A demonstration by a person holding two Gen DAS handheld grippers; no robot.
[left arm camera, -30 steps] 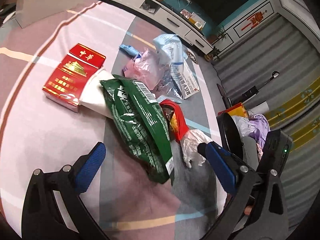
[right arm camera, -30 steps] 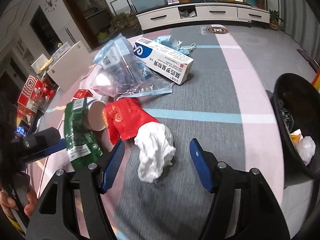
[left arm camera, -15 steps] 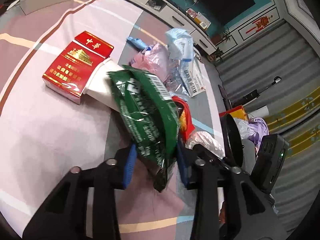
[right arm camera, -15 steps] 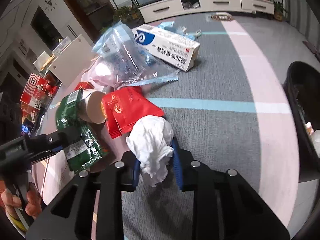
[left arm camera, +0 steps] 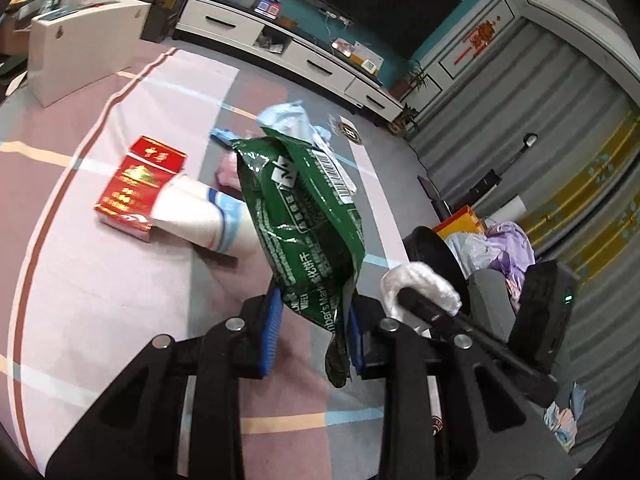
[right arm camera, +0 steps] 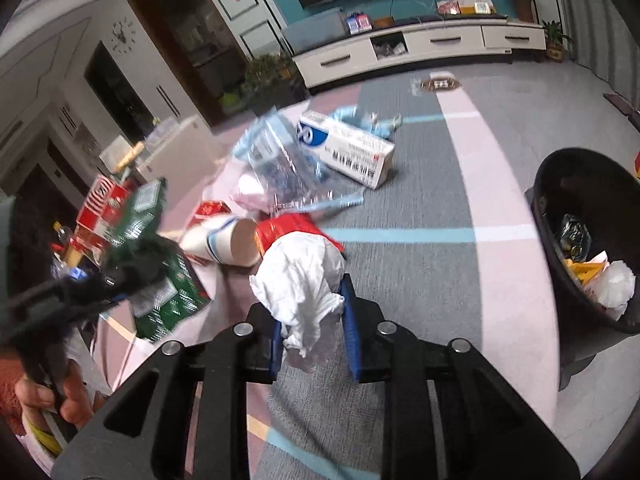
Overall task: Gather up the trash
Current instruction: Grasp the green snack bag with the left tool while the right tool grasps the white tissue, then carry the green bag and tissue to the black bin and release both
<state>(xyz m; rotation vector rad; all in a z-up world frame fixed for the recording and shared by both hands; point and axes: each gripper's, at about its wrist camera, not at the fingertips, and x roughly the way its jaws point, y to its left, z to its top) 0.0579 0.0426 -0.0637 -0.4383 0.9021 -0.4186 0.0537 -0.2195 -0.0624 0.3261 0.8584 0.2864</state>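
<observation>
My left gripper point(left arm camera: 314, 330) is shut on a green snack bag point(left arm camera: 304, 216), which hangs lifted off the carpet; the same green snack bag point(right arm camera: 160, 280) shows blurred at the left of the right wrist view. My right gripper point(right arm camera: 312, 330) is shut on a crumpled white tissue point(right arm camera: 304, 280), raised above the floor; the white tissue point(left arm camera: 420, 284) also shows beside the bag. A black trash bin point(right arm camera: 584, 240) with trash inside stands to the right. On the carpet lie a paper cup point(left arm camera: 204, 216), a red cigarette carton point(left arm camera: 138, 188), a red packet point(right arm camera: 292, 226), a toothpaste box point(right arm camera: 348, 148) and clear plastic bags point(right arm camera: 280, 164).
A white TV cabinet point(right arm camera: 420, 48) runs along the far wall. A white board point(left arm camera: 80, 48) stands at the carpet's left edge. Bags and a yellow box point(left arm camera: 460, 220) sit beside the black bin point(left arm camera: 432, 252). A person's hand point(right arm camera: 44, 396) holds the left tool.
Both grippers closed, the left on the green bag and the right on the tissue. Both then rose, lifting their items off the carpet.
</observation>
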